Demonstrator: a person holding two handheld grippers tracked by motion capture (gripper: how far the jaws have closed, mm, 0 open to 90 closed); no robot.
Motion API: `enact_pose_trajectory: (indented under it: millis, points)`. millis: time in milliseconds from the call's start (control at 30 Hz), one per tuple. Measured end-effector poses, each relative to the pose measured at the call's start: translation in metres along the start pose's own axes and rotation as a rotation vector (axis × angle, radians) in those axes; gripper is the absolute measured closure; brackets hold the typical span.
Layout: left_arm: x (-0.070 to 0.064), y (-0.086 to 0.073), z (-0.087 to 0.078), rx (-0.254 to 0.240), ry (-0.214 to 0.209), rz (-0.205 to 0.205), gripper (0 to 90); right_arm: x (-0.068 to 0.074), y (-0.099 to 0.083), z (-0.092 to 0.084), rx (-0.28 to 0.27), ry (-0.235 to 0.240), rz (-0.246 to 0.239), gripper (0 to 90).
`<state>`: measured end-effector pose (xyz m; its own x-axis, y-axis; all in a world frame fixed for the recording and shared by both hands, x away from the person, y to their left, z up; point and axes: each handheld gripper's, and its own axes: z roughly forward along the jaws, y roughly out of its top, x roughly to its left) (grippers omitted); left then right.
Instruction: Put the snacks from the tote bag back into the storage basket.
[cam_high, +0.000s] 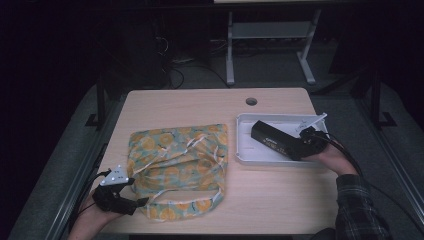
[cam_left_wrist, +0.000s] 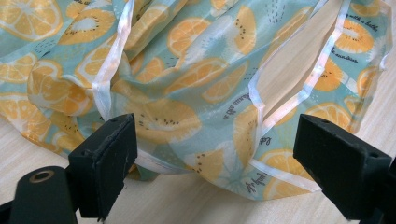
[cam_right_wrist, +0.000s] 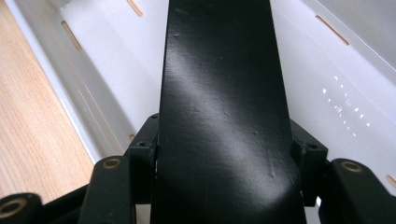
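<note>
nearest you: your left gripper (cam_high: 141, 202) sits at the near left corner of the table (cam_high: 280, 200), jaws apart and holding nothing. in the left gripper view the two black jaws stand wide, with the near hem of the fruit-print bag (cam_left_wrist: 187, 88) lying between and just beyond them; the pads do not press on the cloth.

count: one bag (cam_high: 180, 160), lying flat and rumpled on the left half of the table, with white-trimmed handles; two loops can be made out, one curling along the near edge. one white tray (cam_high: 245, 150) on the right half, just beside the bag. one long black box (cam_high: 272, 139), its far end raised over the tray floor.

your right gripper (cam_high: 300, 145) is clamped on the near end of that black box (cam_right_wrist: 219, 93); the right gripper view has the jaws pressed against both its sides, tray wall (cam_right_wrist: 107, 84) behind.

one round hole (cam_high: 251, 101) near the far table edge.

hard to read: the label on the box is too small. your right hand covers the tray's near right corner. the room beyond the table is dark.
</note>
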<state>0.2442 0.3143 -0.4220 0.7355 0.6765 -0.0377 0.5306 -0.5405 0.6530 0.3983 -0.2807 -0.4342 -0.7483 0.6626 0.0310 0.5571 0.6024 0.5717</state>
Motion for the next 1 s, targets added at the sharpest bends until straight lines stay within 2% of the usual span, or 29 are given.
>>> enact_pose_trajectory:
  millis: [267, 467, 567, 700, 800, 1000]
  points:
    - [0.0, 0.0, 0.0, 0.0, 0.0, 0.0, 13.1, -0.002, -0.005, -0.002, 0.008, -0.001, 0.014, 40.5]
    - [0.0, 0.0, -0.001, -0.002, 0.001, 0.001, 13.0, -0.002, -0.006, 0.0, 0.034, 0.0, 0.0, 37.8]
    - [0.0, 0.0, -0.001, -0.001, 0.002, 0.003, 13.1, -0.001, -0.004, -0.005, 0.016, -0.011, 0.003, 35.3]
    - [0.0, 0.0, 0.0, -0.002, 0.001, 0.002, 13.1, -0.001, 0.001, -0.015, -0.021, -0.021, 0.034, 30.2]
    - [0.0, 0.001, 0.0, 0.003, 0.001, 0.005, 13.1, 0.0, 0.008, -0.024, -0.047, -0.035, 0.034, 28.7]
    - [-0.001, 0.001, 0.001, 0.002, 0.0, 0.001, 13.1, 0.002, 0.024, -0.033, -0.092, -0.028, 0.067, 34.5]
